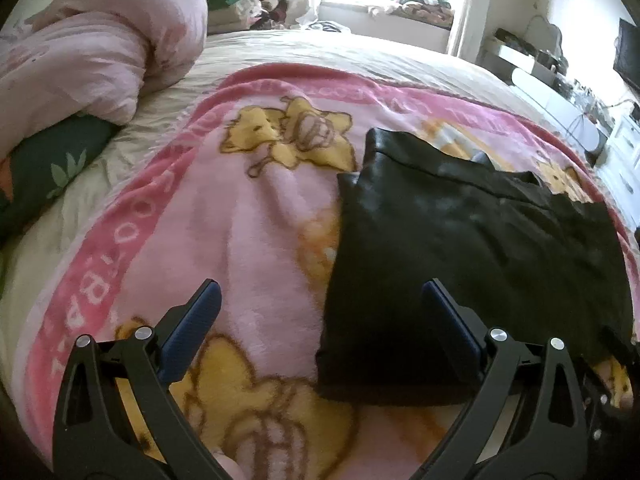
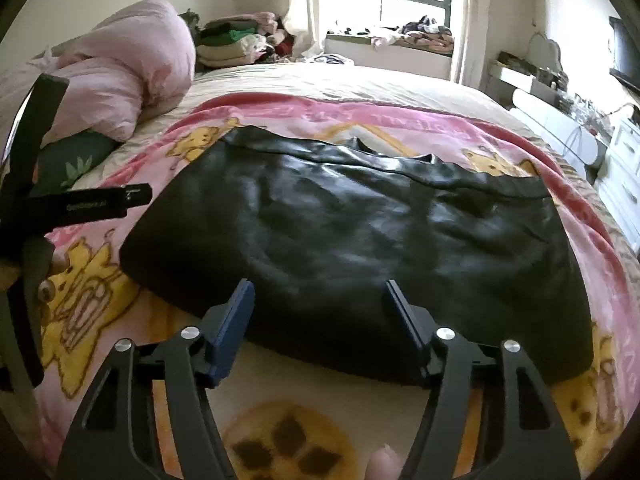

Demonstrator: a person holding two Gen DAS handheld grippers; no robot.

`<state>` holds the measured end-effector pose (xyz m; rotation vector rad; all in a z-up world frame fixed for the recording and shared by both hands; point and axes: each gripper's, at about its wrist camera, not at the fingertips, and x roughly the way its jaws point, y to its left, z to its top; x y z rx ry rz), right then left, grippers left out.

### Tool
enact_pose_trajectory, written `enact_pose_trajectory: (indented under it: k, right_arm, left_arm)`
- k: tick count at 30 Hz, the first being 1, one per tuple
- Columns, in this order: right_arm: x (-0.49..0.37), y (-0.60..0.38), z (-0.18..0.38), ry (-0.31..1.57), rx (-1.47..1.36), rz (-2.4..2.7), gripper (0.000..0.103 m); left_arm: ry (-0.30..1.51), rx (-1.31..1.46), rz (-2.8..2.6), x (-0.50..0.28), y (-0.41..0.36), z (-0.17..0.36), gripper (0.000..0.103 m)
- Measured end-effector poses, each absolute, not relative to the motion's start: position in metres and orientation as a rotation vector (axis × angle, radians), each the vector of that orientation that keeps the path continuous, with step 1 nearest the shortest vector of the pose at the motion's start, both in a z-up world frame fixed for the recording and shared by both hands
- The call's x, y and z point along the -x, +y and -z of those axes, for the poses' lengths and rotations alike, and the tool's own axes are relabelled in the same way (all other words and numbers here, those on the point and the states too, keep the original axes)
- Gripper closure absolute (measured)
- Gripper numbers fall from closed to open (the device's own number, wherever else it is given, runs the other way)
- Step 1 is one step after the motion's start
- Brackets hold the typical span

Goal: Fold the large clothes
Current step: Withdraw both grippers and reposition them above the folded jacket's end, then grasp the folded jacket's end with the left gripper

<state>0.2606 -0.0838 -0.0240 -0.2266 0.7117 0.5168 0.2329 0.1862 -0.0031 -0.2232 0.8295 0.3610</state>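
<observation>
A black, slightly shiny garment (image 1: 460, 240) (image 2: 340, 220) lies folded into a broad rectangle on a pink blanket with yellow bears (image 1: 240, 220) (image 2: 572, 208). My left gripper (image 1: 320, 294) is open above the garment's near left corner; its right finger (image 1: 440, 308) is over the black cloth and its left finger over bare blanket. My right gripper (image 2: 319, 294) stands open over the garment's near edge, with dark cloth showing in the gap and neither pad pressing on it. The left gripper's body (image 2: 68, 208) shows at the left of the right wrist view.
A bunched pink duvet (image 1: 100, 48) (image 2: 132, 64) and a green leaf-print pillow (image 1: 52, 160) lie at the bed's far left. Stacked clothes (image 2: 232, 40) sit beyond the bed by the window. A white dresser (image 2: 624, 152) stands to the right.
</observation>
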Motion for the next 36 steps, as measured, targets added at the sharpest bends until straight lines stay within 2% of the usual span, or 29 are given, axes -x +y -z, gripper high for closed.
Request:
enact_pose_trajectory:
  k: [3,12,22,24,27,32,36]
  right_arm:
    - [-0.266,-0.086,0.027,0.723,0.216,-0.507,0.048]
    - [-0.280,-0.084,0.054,0.822,0.238,-0.508,0.048]
    - [-0.287,-0.092,0.067,0.852,0.161,-0.545,0.048]
    - [-0.286,-0.093,0.066,0.847,0.153,-0.547,0.048]
    - [-0.285,-0.098,0.062,0.841,0.129,-0.562,0.048]
    - [-0.286,-0.108,0.041,0.831,0.067,-0.592,0.049]
    - [-0.300,-0.114,0.019,0.779,0.060,-0.550,0.049]
  left_arm:
    - [0.837,0.216,-0.354,-0.239,0.183,0.007,0.009]
    - [0.876,0.250,-0.314,-0.254,0.182,0.023,0.009]
    - [0.909,0.459,-0.186,-0.263,0.193,0.049,0.010]
    - [0.912,0.502,-0.139,-0.263,0.191,0.052,0.027]
    - [0.913,0.485,-0.130,-0.262,0.184,0.050,0.035]
    - [0.890,0.490,-0.122,-0.260,0.184,0.039,0.057]
    - [0.846,0.492,-0.114,-0.253,0.185,0.019,0.068]
